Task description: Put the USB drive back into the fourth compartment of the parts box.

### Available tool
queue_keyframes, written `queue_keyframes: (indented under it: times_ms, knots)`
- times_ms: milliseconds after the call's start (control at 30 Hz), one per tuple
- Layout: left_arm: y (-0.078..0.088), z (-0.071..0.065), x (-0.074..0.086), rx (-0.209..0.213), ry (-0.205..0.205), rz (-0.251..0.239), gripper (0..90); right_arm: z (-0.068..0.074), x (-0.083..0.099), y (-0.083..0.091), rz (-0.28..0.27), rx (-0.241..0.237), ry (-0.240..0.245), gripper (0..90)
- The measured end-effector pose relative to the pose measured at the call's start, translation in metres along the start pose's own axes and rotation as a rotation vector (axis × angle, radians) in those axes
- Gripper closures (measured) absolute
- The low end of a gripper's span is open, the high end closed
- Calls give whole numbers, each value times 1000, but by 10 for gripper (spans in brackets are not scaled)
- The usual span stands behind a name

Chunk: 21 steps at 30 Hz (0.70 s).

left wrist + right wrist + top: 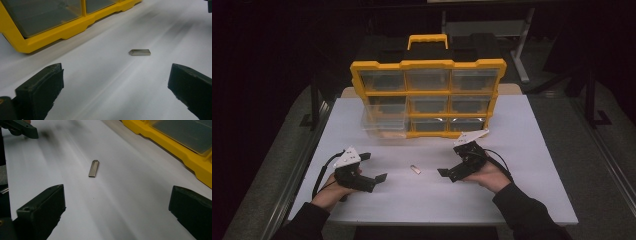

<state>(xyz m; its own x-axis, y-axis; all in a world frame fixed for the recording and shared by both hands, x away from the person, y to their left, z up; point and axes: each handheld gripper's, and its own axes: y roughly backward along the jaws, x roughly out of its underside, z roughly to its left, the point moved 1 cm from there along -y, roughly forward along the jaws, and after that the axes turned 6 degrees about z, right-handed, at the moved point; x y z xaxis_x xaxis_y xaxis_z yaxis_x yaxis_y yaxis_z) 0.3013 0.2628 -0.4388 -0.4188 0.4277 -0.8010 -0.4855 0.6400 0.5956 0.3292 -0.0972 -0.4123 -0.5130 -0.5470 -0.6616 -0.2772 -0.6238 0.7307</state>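
Two black handheld grippers: left gripper [373, 167] and right gripper [451, 160], each topped with a pale grey three-cornered plate carrying small dark marks. Thick, blocky matte black jaws with small round screw holes. Thin black cables looping from both. Dark long sleeves [526, 212] reaching the wrists.

A white desk [532, 165] stands in a dark room, lit from above. Grey floor [607, 200] shows to its left and right. A pale frame [524, 55] stands far right, behind it.
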Motion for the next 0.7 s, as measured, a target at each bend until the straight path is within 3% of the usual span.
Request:
queue_keyframes:
  times_ms: [67,700]
  knots:
    - [-1,0,0,0,-8,6,94,0,-1,-2,3,-2,4,1]
    - [-2,-1,0,-3,-4,14,62,3,-18,-13,11,-8,25,16]
